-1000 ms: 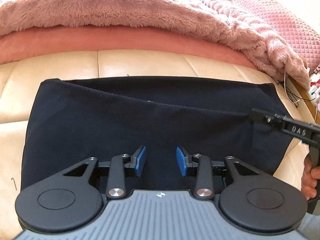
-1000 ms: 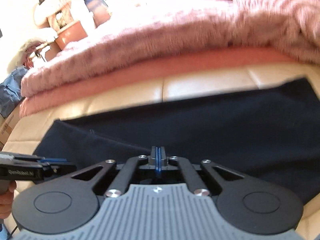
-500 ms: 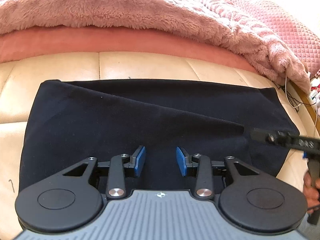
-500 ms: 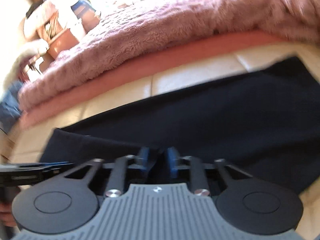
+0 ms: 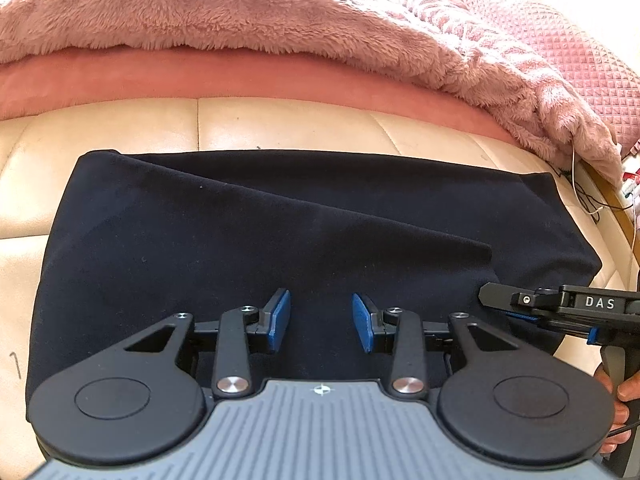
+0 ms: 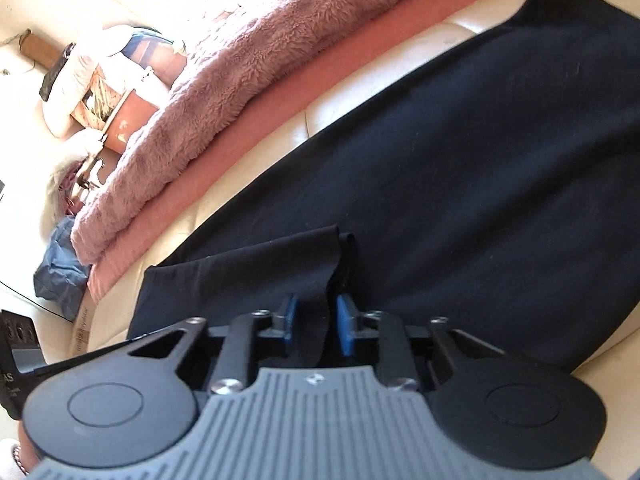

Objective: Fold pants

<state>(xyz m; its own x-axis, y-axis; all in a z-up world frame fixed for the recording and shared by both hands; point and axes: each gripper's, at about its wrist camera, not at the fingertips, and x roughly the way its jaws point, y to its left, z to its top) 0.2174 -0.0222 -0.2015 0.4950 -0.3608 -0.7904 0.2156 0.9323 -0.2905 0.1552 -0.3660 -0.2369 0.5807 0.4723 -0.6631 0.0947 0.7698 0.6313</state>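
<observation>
The left gripper (image 5: 320, 318) is held open above the navy pants (image 5: 280, 232), which are spread folded on a cream leather cushion (image 5: 120, 128). A raised fold is caught between the closing right gripper (image 6: 314, 322); pad contact is hidden.

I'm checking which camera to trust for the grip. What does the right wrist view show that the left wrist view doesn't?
Only the right wrist view shows a fold of the pants standing between the closing jaws of the right gripper, plus the clutter beyond the couch. Only the left wrist view shows the open left gripper with nothing gripped, and the pants' far corner. Both show the dark pants, the cream couch and the pink fleece blanket.
</observation>
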